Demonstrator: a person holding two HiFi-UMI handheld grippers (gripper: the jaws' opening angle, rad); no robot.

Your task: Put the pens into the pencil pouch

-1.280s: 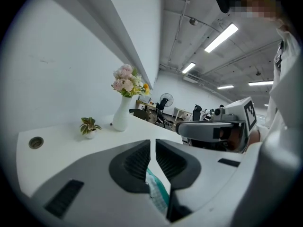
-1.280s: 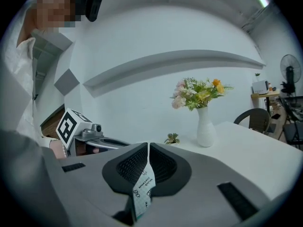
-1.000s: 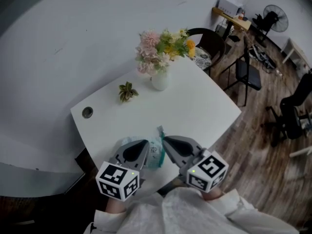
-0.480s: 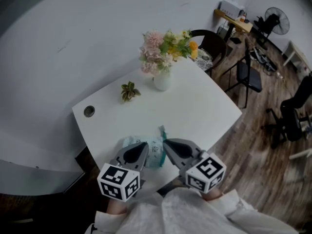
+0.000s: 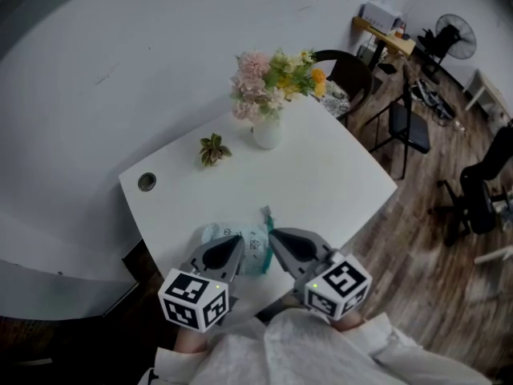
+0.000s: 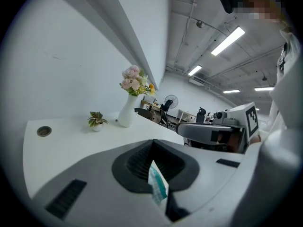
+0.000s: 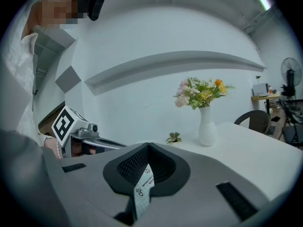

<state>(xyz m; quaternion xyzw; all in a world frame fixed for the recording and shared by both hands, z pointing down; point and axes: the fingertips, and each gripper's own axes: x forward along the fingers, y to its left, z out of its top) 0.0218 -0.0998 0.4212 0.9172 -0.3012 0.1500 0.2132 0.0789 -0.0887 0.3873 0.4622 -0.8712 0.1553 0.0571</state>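
Near table (image 5: 309,175) edge — pale-teal pencil pouch (image 5: 255,247).

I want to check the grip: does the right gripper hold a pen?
No, the right gripper is shut on a white printed tab only.

Two tools (image 5: 237,244) (image 5: 274,237), one pouch (image 5: 256,252) — one vase (image 5: 266,133), one small plant (image 5: 212,148).

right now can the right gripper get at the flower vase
Probably not: the right gripper is shut on the pencil pouch, and the flower vase stands at the far end of the table, though nothing lies between.
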